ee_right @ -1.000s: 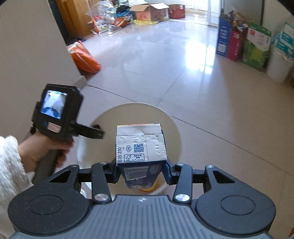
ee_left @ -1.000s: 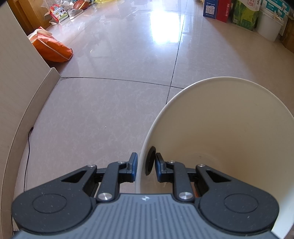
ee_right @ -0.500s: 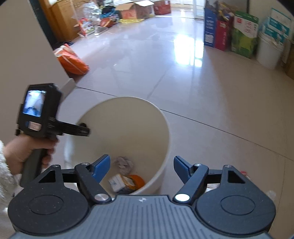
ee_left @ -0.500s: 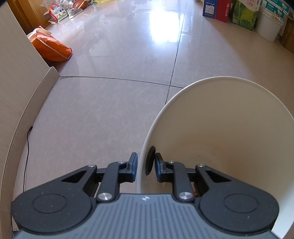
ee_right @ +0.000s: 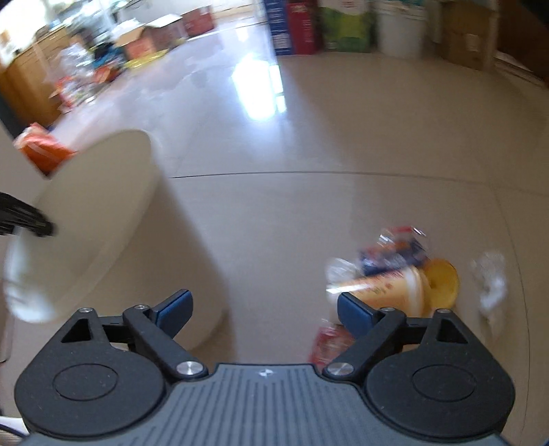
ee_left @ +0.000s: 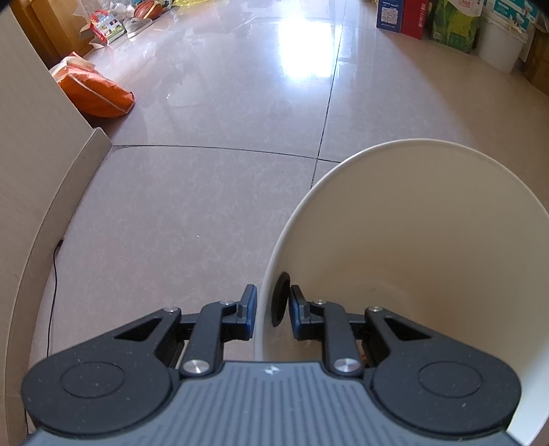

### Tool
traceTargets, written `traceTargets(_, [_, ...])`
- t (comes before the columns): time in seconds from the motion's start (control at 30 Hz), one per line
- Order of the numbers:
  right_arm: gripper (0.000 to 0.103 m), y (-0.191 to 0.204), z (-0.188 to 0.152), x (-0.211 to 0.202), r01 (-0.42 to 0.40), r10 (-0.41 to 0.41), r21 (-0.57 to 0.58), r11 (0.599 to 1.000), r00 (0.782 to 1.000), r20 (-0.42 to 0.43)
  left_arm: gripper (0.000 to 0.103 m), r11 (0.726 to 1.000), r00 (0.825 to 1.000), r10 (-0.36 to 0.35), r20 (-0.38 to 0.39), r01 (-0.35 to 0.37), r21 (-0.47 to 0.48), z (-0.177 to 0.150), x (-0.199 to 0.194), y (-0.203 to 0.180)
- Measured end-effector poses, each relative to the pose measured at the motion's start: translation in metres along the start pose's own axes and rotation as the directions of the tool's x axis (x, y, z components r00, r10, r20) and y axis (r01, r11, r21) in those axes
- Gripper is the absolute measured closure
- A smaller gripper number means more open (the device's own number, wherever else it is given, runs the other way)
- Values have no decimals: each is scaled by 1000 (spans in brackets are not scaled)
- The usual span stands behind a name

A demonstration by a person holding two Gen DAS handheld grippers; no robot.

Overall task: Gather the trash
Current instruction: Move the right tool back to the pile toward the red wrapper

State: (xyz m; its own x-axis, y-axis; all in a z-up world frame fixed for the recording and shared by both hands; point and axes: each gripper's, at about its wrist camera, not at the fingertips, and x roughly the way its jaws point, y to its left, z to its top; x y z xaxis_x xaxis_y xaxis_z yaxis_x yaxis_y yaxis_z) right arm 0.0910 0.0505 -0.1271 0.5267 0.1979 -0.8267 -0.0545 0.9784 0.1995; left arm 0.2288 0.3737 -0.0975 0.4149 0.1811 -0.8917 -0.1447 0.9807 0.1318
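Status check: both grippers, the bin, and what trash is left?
Left hand-held gripper shut on white bin wall. Right hand-held gripper opening, nothing between jaws. Trash pile on floor ahead, blurred. Nothing in the way.

A home's cluttered room: glossy tiled floor (ee_left: 206, 212), cardboard boxes (ee_right: 151, 37), basketball (ee_left: 147, 8).

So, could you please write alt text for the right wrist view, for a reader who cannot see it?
The right gripper, its jaws opening with nothing between them, points down at a blurred pile of trash on the tiled floor. At left stands a cream bucket, with the left gripper at its rim.
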Motion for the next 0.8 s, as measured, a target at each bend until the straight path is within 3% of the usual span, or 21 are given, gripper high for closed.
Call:
traceTargets(0.17, [5,-22,-42,43,92,-90,38,995,995,-49,83,1000,1000,2,-8,-1,5,0,0,-3])
traceTargets(0.4, [5,-43,-84,112,187,-179,28,982,966,-184,84,1000,1000,12,-9,-12,26,1,-2,-7])
traceTargets(0.6, [5,-58,-96,152,213,-198,44,976,952,-235,84,999,1000,18,-9,-18,42,0,-2,-9])
traceTargets(0.8, [5,-68,-94,176,189,-154,107,976,951,-269,84,999,1000,23,-12,-22,46,1,-3,-11])
